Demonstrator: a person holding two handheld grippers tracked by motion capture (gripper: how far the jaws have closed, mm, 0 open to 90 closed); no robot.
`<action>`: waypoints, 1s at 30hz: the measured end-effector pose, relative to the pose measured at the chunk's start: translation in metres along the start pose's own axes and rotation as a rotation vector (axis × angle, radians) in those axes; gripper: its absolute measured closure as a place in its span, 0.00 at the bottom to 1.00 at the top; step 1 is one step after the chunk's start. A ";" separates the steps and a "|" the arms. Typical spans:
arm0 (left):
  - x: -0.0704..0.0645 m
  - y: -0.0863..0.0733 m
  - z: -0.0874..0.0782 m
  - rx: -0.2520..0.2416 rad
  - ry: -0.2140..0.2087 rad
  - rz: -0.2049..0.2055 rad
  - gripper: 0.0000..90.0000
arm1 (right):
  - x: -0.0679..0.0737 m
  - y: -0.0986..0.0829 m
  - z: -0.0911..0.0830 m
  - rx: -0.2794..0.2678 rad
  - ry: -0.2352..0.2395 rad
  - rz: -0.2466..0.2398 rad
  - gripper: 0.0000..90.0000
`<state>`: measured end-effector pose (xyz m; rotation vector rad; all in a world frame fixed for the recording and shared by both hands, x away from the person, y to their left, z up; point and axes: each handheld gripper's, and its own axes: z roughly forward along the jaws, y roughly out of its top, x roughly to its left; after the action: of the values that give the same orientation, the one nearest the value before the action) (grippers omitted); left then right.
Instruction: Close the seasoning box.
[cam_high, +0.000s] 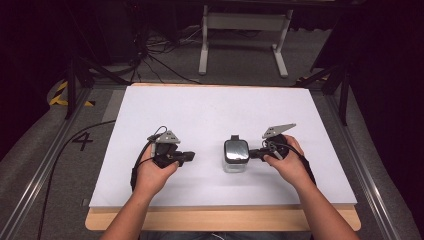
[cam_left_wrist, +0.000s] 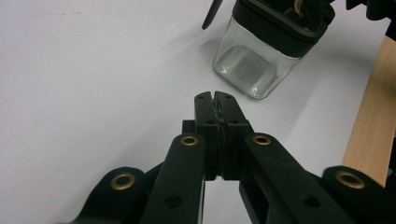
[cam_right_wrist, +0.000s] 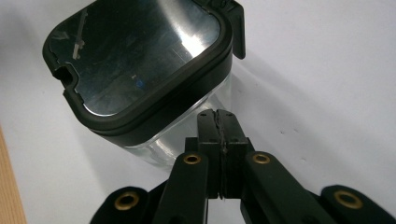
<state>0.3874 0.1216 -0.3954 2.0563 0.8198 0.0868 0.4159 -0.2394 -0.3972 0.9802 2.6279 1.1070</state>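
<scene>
A square clear glass jar (cam_high: 235, 156) with a black-rimmed, glossy lid stands on the white board, a little right of centre. Its lid (cam_right_wrist: 140, 60) has a latch tab (cam_right_wrist: 238, 28) sticking off one side. My right gripper (cam_high: 254, 153) is shut, its tips right beside the jar's right wall just under the lid rim (cam_right_wrist: 217, 114); I cannot tell whether they touch it. My left gripper (cam_high: 191, 156) is shut and holds nothing, a short way left of the jar (cam_left_wrist: 261, 51), pointing toward it (cam_left_wrist: 215, 95).
The white board (cam_high: 210, 110) covers a wooden tabletop whose bare edge (cam_high: 225, 217) shows at the front. Metal rails run along both sides. Beyond the table are cables and a white stand's legs (cam_high: 245, 40) on the grey floor.
</scene>
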 end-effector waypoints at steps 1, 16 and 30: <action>0.000 0.001 0.000 0.006 0.001 0.001 0.99 | 0.001 0.000 -0.003 -0.001 -0.012 -0.005 1.00; 0.019 0.011 -0.027 -0.024 0.038 -0.009 0.93 | -0.015 -0.008 -0.092 -0.193 -0.182 0.074 0.92; 0.046 0.002 -0.047 -0.023 0.104 -0.071 0.87 | -0.051 -0.031 -0.111 -0.177 -0.300 0.174 0.72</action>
<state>0.4072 0.1813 -0.3761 2.0122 0.9505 0.1642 0.4012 -0.3526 -0.3445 1.2453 2.2038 1.1059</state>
